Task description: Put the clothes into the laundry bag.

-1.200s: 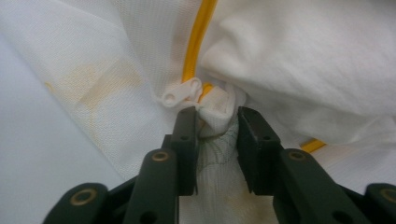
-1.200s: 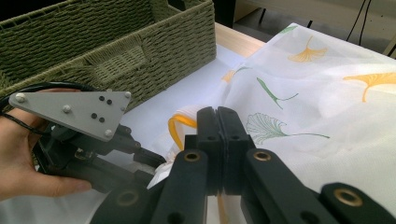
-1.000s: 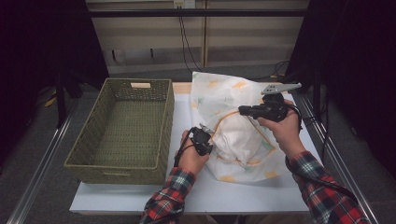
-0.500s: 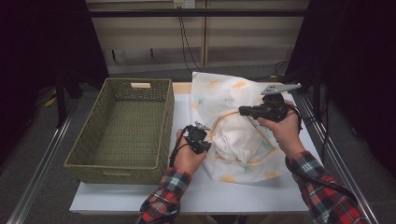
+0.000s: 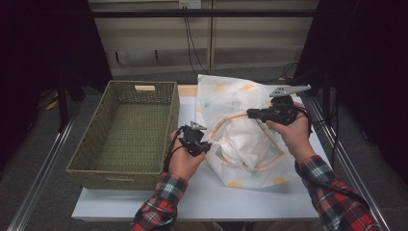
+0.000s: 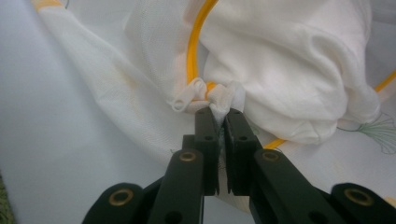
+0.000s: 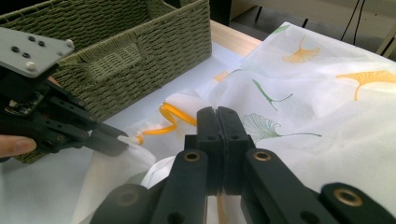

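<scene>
My left tongs (image 5: pixel 204 146) are clamped, jaws nearly together, pinching a bunched fold of white cloth (image 6: pixel 224 100) at the tips. My left hand (image 5: pixel 183 159) grips them from behind and below. My right tongs (image 5: pixel 251 113) sit ahead and right of the left pair, jaws pressed flat together, pointing left, held in my right hand (image 5: pixel 291 132).

A white worktop (image 5: pixel 192 202) is filling the frame's centre, carrying a green woven basket (image 5: pixel 130 130) at left and a leaf-printed white cloth (image 5: pixel 240 139) at right.
</scene>
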`<state>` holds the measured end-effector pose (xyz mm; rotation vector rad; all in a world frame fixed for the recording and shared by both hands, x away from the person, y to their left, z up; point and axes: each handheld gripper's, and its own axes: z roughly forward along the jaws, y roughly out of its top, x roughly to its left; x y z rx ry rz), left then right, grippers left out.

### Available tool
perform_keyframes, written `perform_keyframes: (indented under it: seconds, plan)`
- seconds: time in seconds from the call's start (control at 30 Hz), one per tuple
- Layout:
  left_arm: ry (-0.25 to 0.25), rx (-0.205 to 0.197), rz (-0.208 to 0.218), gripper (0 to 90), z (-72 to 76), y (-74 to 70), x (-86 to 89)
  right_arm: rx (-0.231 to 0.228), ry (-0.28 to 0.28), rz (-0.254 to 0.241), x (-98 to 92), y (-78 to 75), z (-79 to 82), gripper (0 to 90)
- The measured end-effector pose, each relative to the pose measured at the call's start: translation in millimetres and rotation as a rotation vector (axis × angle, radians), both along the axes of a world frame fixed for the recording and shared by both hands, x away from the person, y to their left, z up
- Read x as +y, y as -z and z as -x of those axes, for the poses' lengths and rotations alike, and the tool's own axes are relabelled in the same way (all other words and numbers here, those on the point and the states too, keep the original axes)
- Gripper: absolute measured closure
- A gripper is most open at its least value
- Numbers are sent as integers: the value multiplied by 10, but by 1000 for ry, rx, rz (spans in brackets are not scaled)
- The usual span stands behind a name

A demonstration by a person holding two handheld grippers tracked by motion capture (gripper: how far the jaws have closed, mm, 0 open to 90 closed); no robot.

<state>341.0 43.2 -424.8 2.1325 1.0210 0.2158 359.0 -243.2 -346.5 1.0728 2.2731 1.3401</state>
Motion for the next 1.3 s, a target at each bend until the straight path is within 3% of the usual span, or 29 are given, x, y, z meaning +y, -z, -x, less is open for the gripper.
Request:
perform_keyframes:
  seconds: [0.2, 0.4, 0.53, 0.7, 0.77, 0.83, 0.9, 1.07, 1.3]
  plan:
    - [-15, -15, 7, 850, 7, -86, 64, 3, -2, 4, 14, 4, -8, 894]
    - [-40, -40, 44, 825, -2, -157, 79, 4, -6, 9, 21, 9, -14, 894]
    - [-31, -50, 54, 790, -13, -207, 67, 6, -7, 9, 24, 11, -15, 893]
    - [-11, -70, 68, 667, -15, -201, -31, 7, -10, 11, 27, 28, -19, 894]
    - [-4, -60, 100, 606, -18, -176, -83, 7, -12, 11, 24, 37, -22, 893]
    - [13, -66, 89, 567, -9, -160, -139, 11, -8, 12, 18, 42, -20, 894]
    - [30, -88, 94, 465, -2, -144, -197, 12, -10, 8, 17, 48, -21, 894]
    - [50, -99, 80, 285, 33, -98, -331, 10, -7, 7, 4, 46, -18, 893]
    - [73, -110, 86, 158, 61, 2, -483, 8, -2, 16, -6, 37, -6, 894]
